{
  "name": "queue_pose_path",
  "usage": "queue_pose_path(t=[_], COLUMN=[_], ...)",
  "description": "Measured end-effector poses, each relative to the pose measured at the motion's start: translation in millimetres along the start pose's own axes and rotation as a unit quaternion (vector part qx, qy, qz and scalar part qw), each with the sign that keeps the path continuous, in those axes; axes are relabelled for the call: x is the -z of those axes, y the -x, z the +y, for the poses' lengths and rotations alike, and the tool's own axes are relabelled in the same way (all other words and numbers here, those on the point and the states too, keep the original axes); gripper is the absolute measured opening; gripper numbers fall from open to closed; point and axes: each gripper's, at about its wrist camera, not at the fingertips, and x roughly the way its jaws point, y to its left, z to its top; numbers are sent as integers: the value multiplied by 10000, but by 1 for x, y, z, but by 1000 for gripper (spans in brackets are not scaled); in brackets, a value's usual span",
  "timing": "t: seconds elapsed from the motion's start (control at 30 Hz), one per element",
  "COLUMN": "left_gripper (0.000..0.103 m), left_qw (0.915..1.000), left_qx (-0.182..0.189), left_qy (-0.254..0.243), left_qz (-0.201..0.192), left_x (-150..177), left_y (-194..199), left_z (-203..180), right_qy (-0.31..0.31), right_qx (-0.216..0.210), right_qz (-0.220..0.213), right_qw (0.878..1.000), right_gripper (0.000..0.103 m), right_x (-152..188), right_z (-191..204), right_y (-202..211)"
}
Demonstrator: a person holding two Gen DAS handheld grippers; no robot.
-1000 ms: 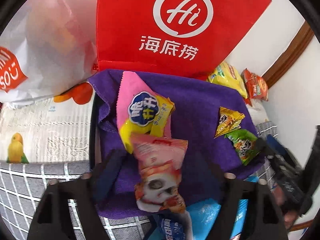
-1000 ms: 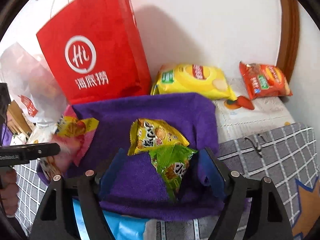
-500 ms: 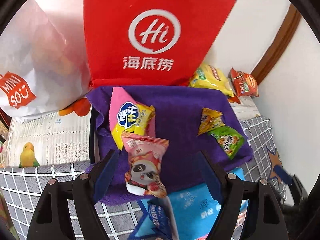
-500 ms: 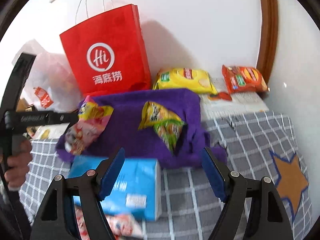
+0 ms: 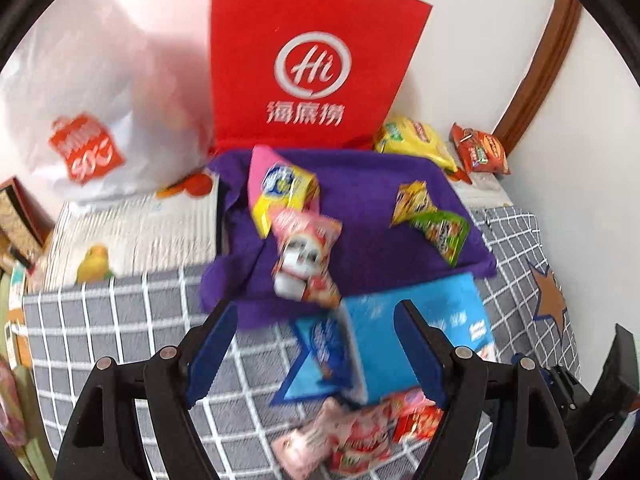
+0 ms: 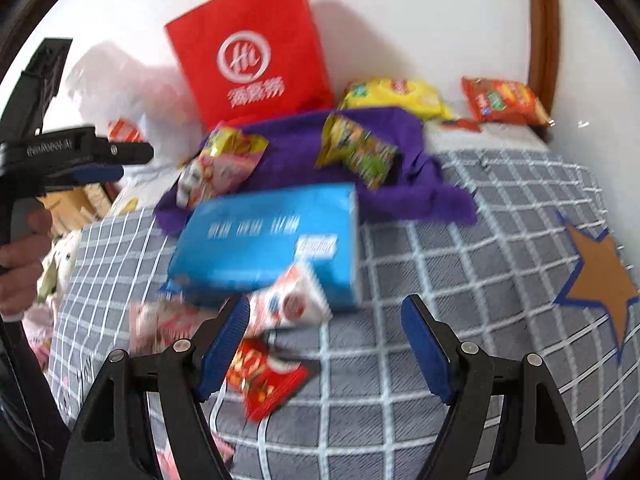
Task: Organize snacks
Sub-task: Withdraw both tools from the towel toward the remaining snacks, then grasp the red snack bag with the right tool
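Both tools have pulled back from the purple fleece cloth (image 5: 360, 200) since a second ago; the left tool (image 5: 316, 344) stands wide open and empty, the pink panda snack packet (image 5: 306, 256) left behind on the cloth; the right tool (image 6: 326, 336) is equally open and empty, now over the grey checked bedcover (image 6: 460, 264), near the red foil snack packet (image 6: 264, 380) beside the blue cardboard box (image 6: 268, 240); probably the next pickup.
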Motion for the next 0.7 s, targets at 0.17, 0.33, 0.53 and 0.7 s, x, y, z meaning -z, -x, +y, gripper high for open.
queue_pose_path(t=[0.17, 0.33, 0.53, 0.7], left_gripper=[79, 79, 79, 79], left_qw=[9997, 9996, 9993, 9990], left_qx=[-9, -63, -149, -159], left_qy=[198, 206, 229, 308], left_qz=[175, 206, 236, 265], left_x=[23, 41, 57, 66], left_y=[0, 6, 11, 14], left_z=[14, 21, 31, 40], right_qy=[202, 438, 693, 874], right_qx=[-156, -268, -333, -538], right_qz=[102, 3, 164, 331], right_qw=[9996, 9987, 9969, 9942], right_gripper=[79, 79, 76, 74], right_x=[17, 24, 29, 29], right_z=[16, 29, 40, 50], right_y=[-6, -7, -25, -42])
